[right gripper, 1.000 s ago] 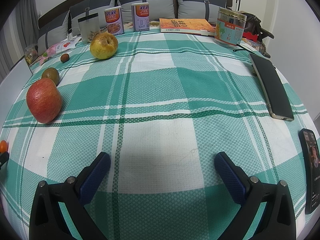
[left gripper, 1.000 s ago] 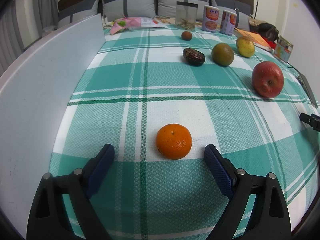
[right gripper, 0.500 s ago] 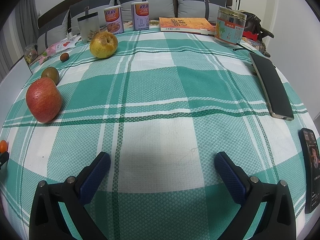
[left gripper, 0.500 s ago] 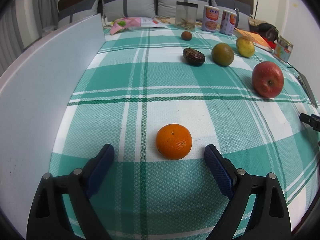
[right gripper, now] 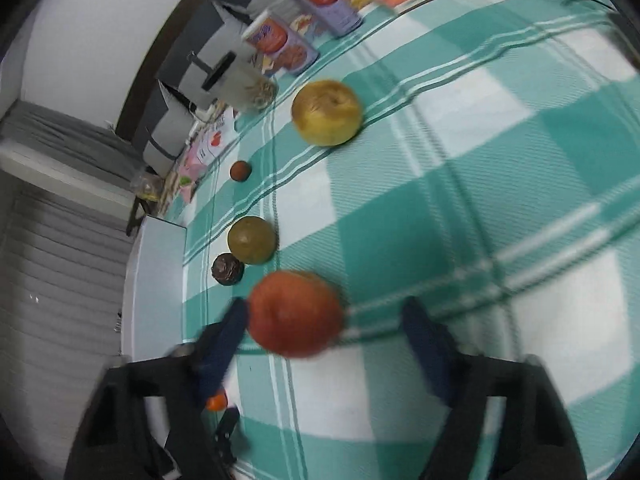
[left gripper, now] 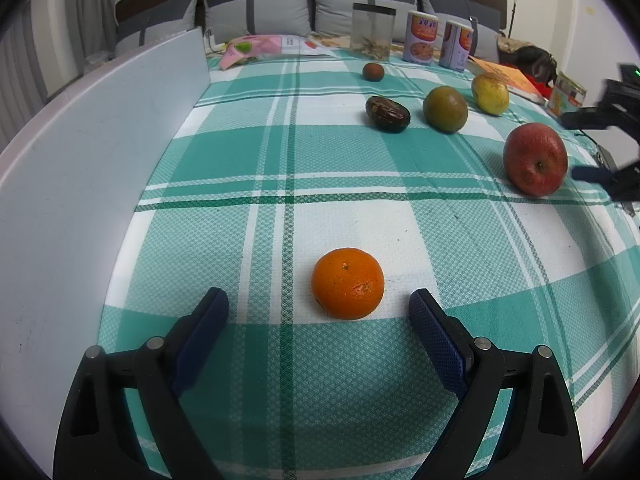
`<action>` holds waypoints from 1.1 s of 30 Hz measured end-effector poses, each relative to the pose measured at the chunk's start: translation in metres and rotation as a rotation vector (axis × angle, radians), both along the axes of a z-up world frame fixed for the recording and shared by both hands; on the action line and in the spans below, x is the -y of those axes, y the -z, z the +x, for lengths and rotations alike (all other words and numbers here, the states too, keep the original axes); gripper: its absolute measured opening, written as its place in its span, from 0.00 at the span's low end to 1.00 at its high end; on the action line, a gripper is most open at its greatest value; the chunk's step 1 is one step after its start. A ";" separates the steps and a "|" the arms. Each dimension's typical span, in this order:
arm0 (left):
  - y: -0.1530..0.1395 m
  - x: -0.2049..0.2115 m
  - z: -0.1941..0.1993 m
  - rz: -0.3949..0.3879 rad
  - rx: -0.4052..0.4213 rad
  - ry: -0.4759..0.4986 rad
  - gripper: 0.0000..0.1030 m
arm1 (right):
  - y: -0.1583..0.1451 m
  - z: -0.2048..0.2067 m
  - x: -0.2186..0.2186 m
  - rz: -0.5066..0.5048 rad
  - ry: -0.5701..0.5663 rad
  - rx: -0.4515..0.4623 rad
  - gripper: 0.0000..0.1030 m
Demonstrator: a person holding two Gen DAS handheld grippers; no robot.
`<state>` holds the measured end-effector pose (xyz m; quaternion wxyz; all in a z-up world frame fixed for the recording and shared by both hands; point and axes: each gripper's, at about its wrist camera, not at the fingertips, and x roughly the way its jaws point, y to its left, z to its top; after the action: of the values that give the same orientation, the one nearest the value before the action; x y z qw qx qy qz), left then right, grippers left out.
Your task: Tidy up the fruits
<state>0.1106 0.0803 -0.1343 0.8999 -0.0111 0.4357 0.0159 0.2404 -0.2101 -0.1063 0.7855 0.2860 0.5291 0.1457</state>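
Behind the fruit, two cans (left gripper: 422, 38) — labels unreadable; both tools spread, right tool (right gripper: 324, 312) flanking the red apple (right gripper: 295, 313).

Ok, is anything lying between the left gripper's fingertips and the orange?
No. In the left wrist view only bare checked tablecloth separates the open left gripper from the orange.

We see green-white plaid cloth (left gripper: 360, 200) over surface. Orange (left gripper: 347, 283) lies just ahead of left tongs (left gripper: 319, 312). Beyond, to right: red apple (left gripper: 535, 159), green fruit (left gripper: 445, 109), dark fruit (left gripper: 387, 114), yellow fruit (left gripper: 489, 93), small brown fruit (left gripper: 373, 71). Two cans (left gripper: 422, 37), clear jar (left gripper: 372, 31) at far edge.
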 end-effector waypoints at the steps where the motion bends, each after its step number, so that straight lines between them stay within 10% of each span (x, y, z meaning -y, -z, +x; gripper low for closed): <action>1: 0.000 0.000 0.000 0.000 0.000 0.000 0.90 | 0.001 0.005 -0.009 -0.007 -0.018 0.012 0.61; 10: 0.000 0.000 0.000 0.001 0.000 0.000 0.91 | -0.038 -0.017 -0.091 -0.235 -0.375 0.190 0.42; 20: 0.000 0.000 0.000 0.001 0.000 0.000 0.91 | -0.032 -0.052 -0.119 -0.401 -0.454 0.240 0.42; 22: 0.000 0.000 0.000 0.001 0.001 0.000 0.91 | -0.041 -0.056 -0.108 -0.397 -0.404 0.268 0.46; 26: 0.000 0.000 0.000 0.002 0.001 0.000 0.91 | -0.056 -0.075 -0.077 -0.393 -0.287 0.349 0.97; 33: 0.000 0.000 0.000 0.002 0.000 0.000 0.91 | -0.009 -0.126 -0.029 -0.569 -0.209 0.335 0.97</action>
<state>0.1110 0.0800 -0.1348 0.9000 -0.0102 0.4354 0.0162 0.1146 -0.1808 -0.0974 0.8906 -0.0283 0.4387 0.1168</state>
